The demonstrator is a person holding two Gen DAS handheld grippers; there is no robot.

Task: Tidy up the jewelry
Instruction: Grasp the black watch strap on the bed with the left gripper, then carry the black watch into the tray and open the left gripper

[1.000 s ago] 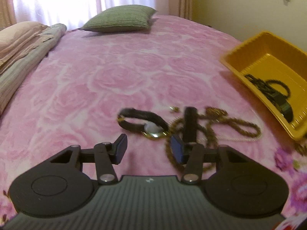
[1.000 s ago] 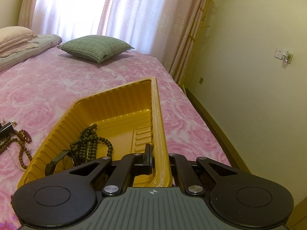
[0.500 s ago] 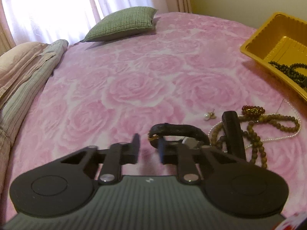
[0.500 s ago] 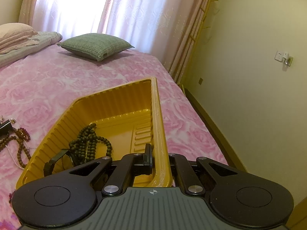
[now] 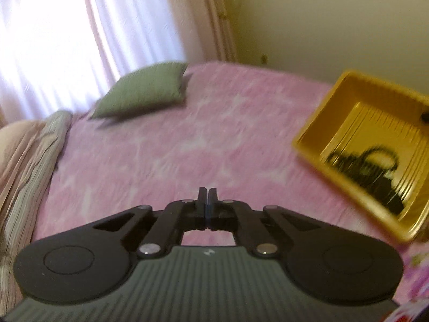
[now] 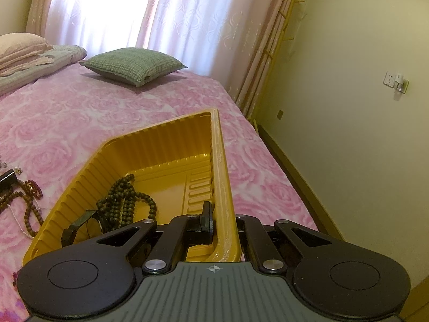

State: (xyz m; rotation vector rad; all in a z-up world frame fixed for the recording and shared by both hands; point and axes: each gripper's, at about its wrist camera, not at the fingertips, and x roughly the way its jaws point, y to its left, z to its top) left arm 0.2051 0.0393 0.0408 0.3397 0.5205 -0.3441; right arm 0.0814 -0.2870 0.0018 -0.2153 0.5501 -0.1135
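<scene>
Your left gripper (image 5: 206,198) has just closed its jaws, nothing visible between them, above the pink bed (image 5: 187,145). Your right gripper (image 6: 222,220) clamps the yellow tray's (image 6: 161,136) rim; dark beads (image 6: 126,201) lie inside, more brown beads (image 6: 29,209) on the bed beside it

Right gripper (image 6: 220,224) jaws clamping yellow tray (image 6: 161,145) rim.
</scene>
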